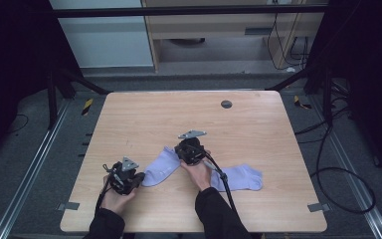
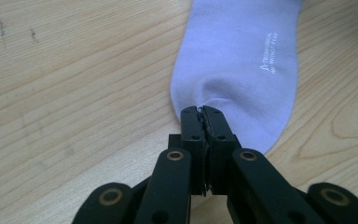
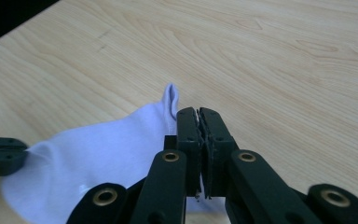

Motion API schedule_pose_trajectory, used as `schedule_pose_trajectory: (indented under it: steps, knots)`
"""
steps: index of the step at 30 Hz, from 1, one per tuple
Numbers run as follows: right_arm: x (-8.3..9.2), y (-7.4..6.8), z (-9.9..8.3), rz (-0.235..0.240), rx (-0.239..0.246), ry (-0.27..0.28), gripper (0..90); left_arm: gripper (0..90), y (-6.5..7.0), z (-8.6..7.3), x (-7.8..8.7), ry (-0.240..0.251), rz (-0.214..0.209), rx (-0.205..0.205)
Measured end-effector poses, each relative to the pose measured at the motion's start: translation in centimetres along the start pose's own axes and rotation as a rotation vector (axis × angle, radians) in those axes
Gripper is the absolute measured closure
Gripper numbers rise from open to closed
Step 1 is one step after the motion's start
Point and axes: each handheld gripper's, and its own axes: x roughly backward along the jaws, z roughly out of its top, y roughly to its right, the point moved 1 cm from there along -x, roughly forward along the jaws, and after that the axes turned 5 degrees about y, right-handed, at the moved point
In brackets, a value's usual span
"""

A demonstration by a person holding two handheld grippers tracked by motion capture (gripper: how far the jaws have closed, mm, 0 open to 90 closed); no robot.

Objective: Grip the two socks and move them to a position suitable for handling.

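The left gripper (image 2: 202, 111) had its jaws pressed together on the toe edge of a lavender sock (image 2: 242, 60), the fabric puckering just ahead of the tips, while the rest of that sock lay flat on the wooden table (image 2: 74, 70) with small white lettering on its side. The right gripper (image 3: 198, 112) was likewise closed, apparently pinching the same sock's far end, though the cloth between its jaws was hard to make out; a little peak of fabric stood just beside the tips. From the high view, this sock stretched between the two grippers near the table's front edge, and a second lavender sock (image 1: 241, 178) lay flat just to the right of the person's right hand (image 1: 199, 173).
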Motion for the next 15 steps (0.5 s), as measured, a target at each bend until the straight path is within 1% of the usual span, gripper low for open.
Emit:
schedule_pose_trajectory:
  steps: [3,4,6,8,11,12,13,14,15]
  knots:
    - [-0.6,0.6,-0.1,-0.035,0.01,-0.019,87.9,87.3,-0.2,0.0,-0.1,-0.001,0.012,0.004]
    - [-0.7,1.0,-0.2,-0.058,0.009,-0.029,85.7,87.0,-0.2,0.0,-0.1,0.0,0.015,0.006]
    - [-0.6,1.2,-0.2,-0.069,0.015,-0.023,80.9,85.2,-0.3,0.0,-0.1,0.006,0.023,0.012]
    - [-0.3,1.4,-0.1,-0.067,0.022,-0.013,77.5,81.5,-0.4,-0.1,0.0,0.016,0.033,0.023]
    - [0.0,1.5,-0.1,-0.059,0.026,-0.01,75.6,75.6,-0.4,-0.1,0.1,0.026,0.037,0.033]
    - [0.1,1.5,-0.2,-0.052,0.03,-0.016,74.4,75.6,-0.3,-0.1,0.2,0.03,0.04,0.035]
    - [0.0,1.5,-0.5,-0.043,0.035,-0.031,74.0,73.8,-0.3,-0.1,0.2,0.032,0.04,0.039]
    - [-0.2,1.4,-1.0,-0.039,0.053,-0.057,73.5,71.7,-0.2,-0.2,0.1,0.031,0.043,0.043]
    - [-0.3,1.4,-1.2,-0.033,0.054,-0.063,73.5,71.4,-0.2,-0.2,0.1,0.025,0.044,0.043]
